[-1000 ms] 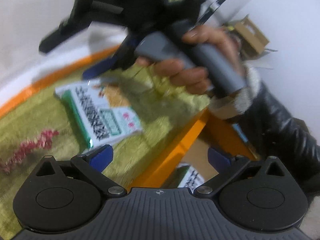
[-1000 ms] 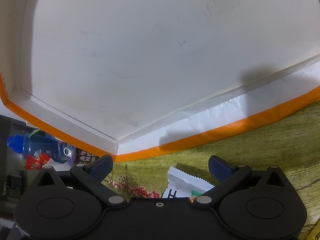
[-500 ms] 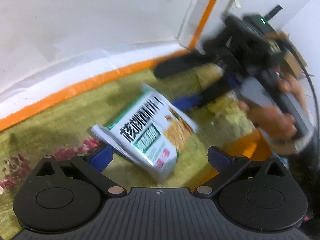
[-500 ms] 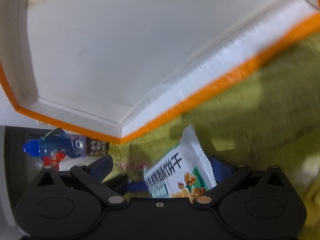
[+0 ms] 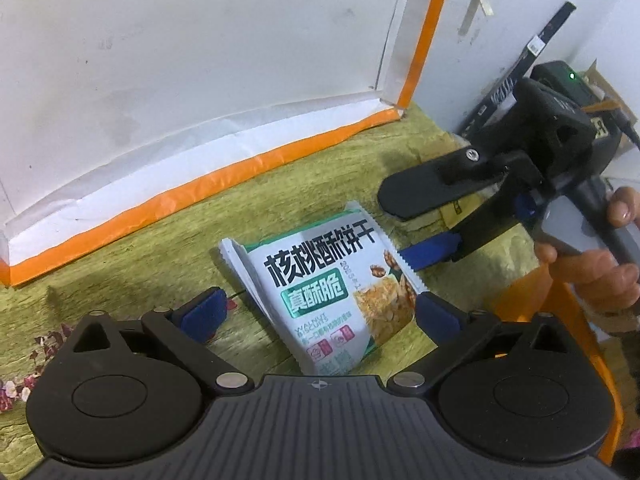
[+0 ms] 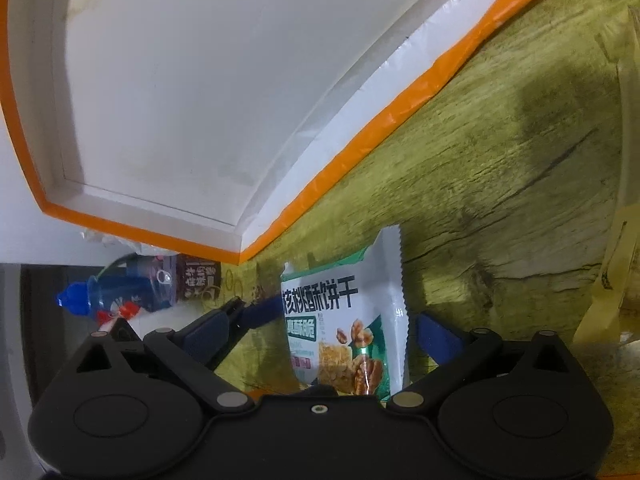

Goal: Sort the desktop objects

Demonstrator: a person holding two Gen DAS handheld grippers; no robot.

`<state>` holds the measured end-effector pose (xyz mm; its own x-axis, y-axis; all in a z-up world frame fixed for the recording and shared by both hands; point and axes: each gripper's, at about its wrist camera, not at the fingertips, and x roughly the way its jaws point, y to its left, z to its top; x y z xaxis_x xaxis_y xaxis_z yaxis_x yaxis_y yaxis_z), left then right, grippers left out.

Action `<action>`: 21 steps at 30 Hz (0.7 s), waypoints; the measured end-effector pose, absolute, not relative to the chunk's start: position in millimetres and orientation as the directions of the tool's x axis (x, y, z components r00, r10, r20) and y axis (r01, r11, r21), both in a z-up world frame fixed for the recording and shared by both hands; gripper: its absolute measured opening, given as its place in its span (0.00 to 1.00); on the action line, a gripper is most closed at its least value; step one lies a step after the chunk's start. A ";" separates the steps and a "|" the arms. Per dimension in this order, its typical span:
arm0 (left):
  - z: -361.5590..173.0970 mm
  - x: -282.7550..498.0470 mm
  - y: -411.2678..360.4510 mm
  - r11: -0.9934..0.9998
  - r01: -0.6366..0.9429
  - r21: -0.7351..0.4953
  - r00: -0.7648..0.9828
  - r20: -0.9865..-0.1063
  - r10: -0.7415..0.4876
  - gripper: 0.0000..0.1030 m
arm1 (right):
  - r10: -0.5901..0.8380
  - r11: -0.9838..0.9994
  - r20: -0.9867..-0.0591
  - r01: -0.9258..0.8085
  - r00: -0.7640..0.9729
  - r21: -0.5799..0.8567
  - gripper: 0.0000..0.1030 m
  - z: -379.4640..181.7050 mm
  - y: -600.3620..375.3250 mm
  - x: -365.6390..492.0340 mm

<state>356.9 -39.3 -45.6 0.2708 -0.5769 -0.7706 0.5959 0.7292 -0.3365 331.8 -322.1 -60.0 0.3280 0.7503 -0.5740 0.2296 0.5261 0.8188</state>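
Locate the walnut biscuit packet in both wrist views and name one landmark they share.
Left wrist view: the walnut biscuit packet lies centre frame on the green cloth, between that gripper's open fingers.
Right wrist view: the packet sits low and centre, its lower end hidden behind the gripper body.
Shared landmark: the orange-edged white tray, behind the packet and upper left.

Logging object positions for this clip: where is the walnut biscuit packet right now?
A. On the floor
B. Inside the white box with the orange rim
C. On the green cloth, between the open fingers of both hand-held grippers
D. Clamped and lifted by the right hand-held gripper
C: the walnut biscuit packet lies on the green cloth, outside the white box, with the left hand-held gripper and right hand-held gripper open around it.
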 end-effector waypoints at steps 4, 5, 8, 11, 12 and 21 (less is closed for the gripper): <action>-43.4 354.1 -35.1 0.746 0.595 -0.299 0.284 -0.790 -0.543 0.91 | 0.742 0.531 -0.578 0.230 0.339 0.816 0.87 -61.5 -323.2 328.1; -43.4 353.7 -34.1 0.748 0.594 -0.295 0.288 -0.791 -0.540 0.90 | 0.741 0.531 -0.579 0.230 0.339 0.815 0.83 -61.8 -323.8 326.6; -43.3 354.8 -30.4 0.753 0.583 -0.306 0.292 -0.786 -0.545 0.86 | 0.744 0.530 -0.576 0.226 0.339 0.817 0.74 -63.5 -325.7 322.8; -43.5 357.5 -26.7 0.756 0.565 -0.332 0.294 -0.775 -0.560 0.78 | 0.744 0.538 -0.579 0.214 0.334 0.815 0.66 -64.7 -325.2 321.4; -43.8 358.0 -25.5 0.753 0.562 -0.342 0.291 -0.770 -0.568 0.74 | 0.742 0.542 -0.581 0.210 0.335 0.814 0.66 -64.6 -324.6 320.9; -45.3 360.2 -21.9 0.745 0.522 -0.416 0.283 -0.739 -0.611 0.56 | 0.719 0.581 -0.608 0.188 0.338 0.792 0.51 -62.9 -316.9 319.8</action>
<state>360.2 -21.9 -45.3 0.2827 -0.6110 -0.7394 0.5218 0.7448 -0.4160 319.8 -316.9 -62.9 0.3376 0.7187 -0.6079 0.1879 0.5813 0.7917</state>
